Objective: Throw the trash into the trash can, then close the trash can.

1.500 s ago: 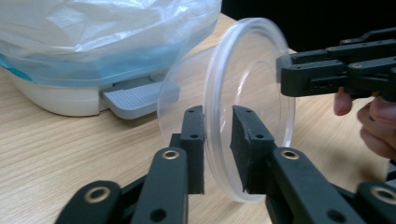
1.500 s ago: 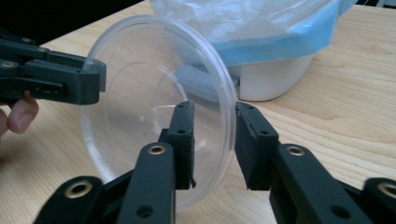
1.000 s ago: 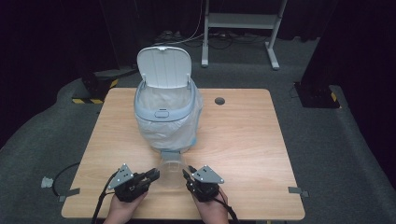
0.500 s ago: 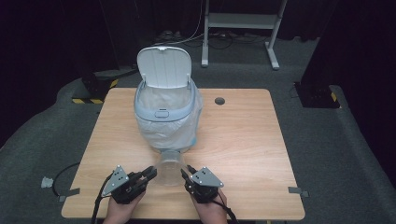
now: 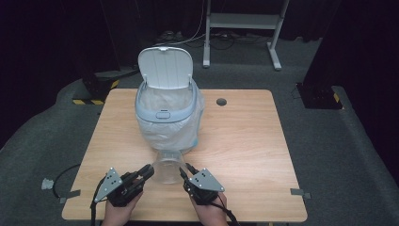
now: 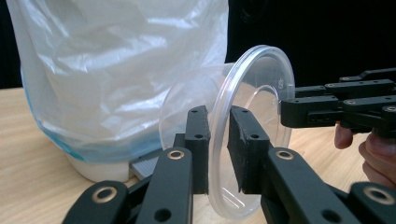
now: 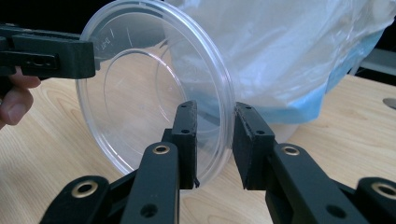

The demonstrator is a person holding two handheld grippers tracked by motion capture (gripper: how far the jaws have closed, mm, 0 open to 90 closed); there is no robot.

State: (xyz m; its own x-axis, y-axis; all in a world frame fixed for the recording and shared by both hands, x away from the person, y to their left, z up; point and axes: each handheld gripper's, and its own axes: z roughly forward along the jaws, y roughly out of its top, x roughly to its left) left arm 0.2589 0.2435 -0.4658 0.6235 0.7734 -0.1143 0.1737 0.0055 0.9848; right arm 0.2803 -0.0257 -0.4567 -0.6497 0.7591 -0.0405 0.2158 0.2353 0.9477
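**Near the front table edge, two grippers share one clear cup**

Between the two hands, a clear plastic cup [image 5: 167, 165] is lifted off the wooden table [image 5: 244, 141], lying on its side just in front of the bagged white bin [image 5: 165, 110], whose lid [image 5: 165, 67] stands open. Its mouth faces the person. The left gripper [image 6: 218, 149] straddles the cup's rim, one jaw inside, one outside, seemingly pinching it. The right gripper [image 7: 214, 142] straddles the opposite rim likewise; whether its pads press the plastic is hard to tell.
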